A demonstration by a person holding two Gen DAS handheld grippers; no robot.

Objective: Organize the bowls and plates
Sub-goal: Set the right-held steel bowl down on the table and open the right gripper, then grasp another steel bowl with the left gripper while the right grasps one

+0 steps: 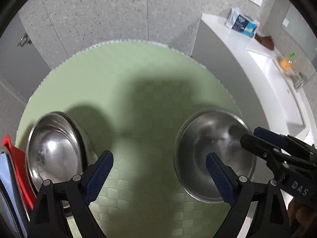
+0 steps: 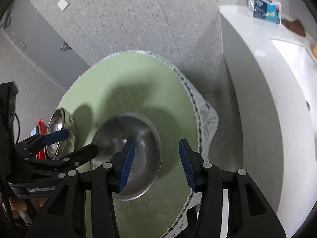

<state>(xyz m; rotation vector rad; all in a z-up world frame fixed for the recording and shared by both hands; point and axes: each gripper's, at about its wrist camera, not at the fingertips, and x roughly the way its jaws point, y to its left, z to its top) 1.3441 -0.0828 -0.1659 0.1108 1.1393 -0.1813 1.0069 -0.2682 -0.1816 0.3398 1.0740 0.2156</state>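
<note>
We see two stainless steel vessels on the round green worktop (image 1: 138, 69), both empty.

The left gripper (image 1: 159, 170) has its jaws spread wide with nothing between them. A shallow steel plate (image 1: 54, 150) lies just outside its left jaw, a steel bowl (image 1: 210, 148) behind its right jaw.

The right gripper (image 2: 156, 162) has its jaws partly open, pressing on nothing; its left jaw hangs over the bowl (image 2: 136, 138), its right jaw over the worktop's edge. The plate (image 2: 57, 127) sits well to the left, near the left gripper (image 2: 79, 141).
</note>
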